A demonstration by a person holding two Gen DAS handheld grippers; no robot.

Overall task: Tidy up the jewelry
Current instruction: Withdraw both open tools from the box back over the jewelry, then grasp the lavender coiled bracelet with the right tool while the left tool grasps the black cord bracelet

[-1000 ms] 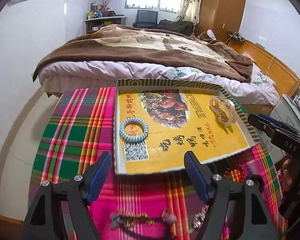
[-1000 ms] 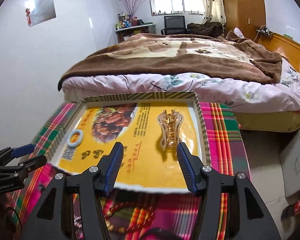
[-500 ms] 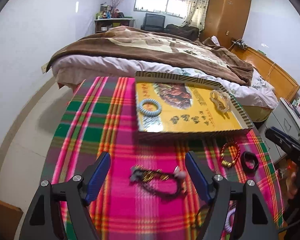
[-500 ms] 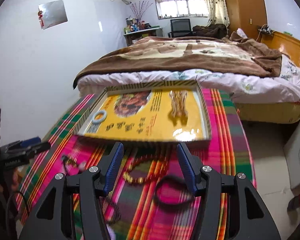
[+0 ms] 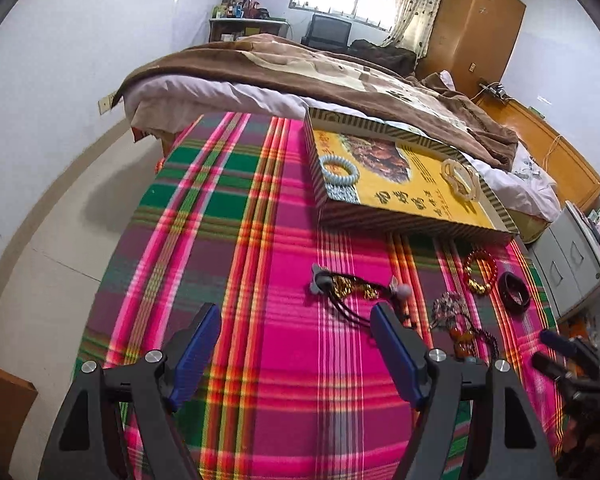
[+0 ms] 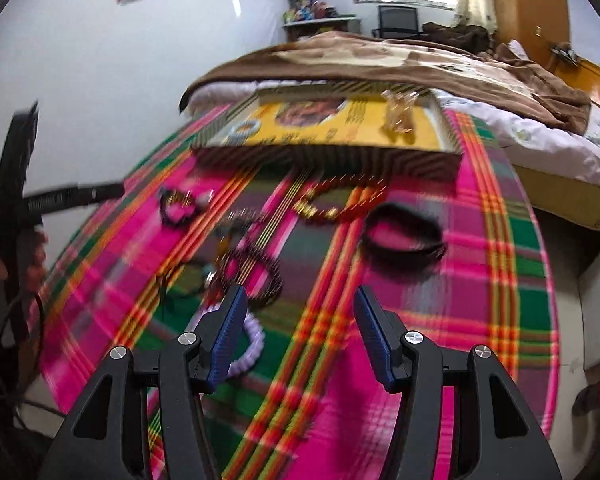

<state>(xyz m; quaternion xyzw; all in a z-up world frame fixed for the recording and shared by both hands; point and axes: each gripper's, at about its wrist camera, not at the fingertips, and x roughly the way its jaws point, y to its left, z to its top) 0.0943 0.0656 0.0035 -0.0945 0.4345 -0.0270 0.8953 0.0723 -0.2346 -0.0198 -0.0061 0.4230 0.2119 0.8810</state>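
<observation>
My left gripper (image 5: 294, 350) is spread and empty above the plaid tabletop (image 5: 236, 240). My right gripper (image 6: 298, 334) is likewise spread, holding nothing. The yellow box lid (image 5: 404, 216) lies at the far edge and carries a pale blue bracelet (image 5: 339, 169) and a clear hair claw (image 5: 460, 179). A black cord ornament (image 5: 352, 286), a gold bead bracelet (image 5: 477, 274) and a black bangle (image 5: 513, 292) lie on the cloth near the lid.

A box lid (image 5: 416, 216) is set at the far end of the tablecloth (image 5: 240, 280), against the bed (image 5: 300, 76). Inside it a bracelet (image 5: 339, 172) lies left, a hair claw (image 5: 460, 178) right. Before the lid, a beaded bracelet (image 5: 477, 276) and a bangle (image 5: 514, 297) are spread alongside other pieces.
</observation>
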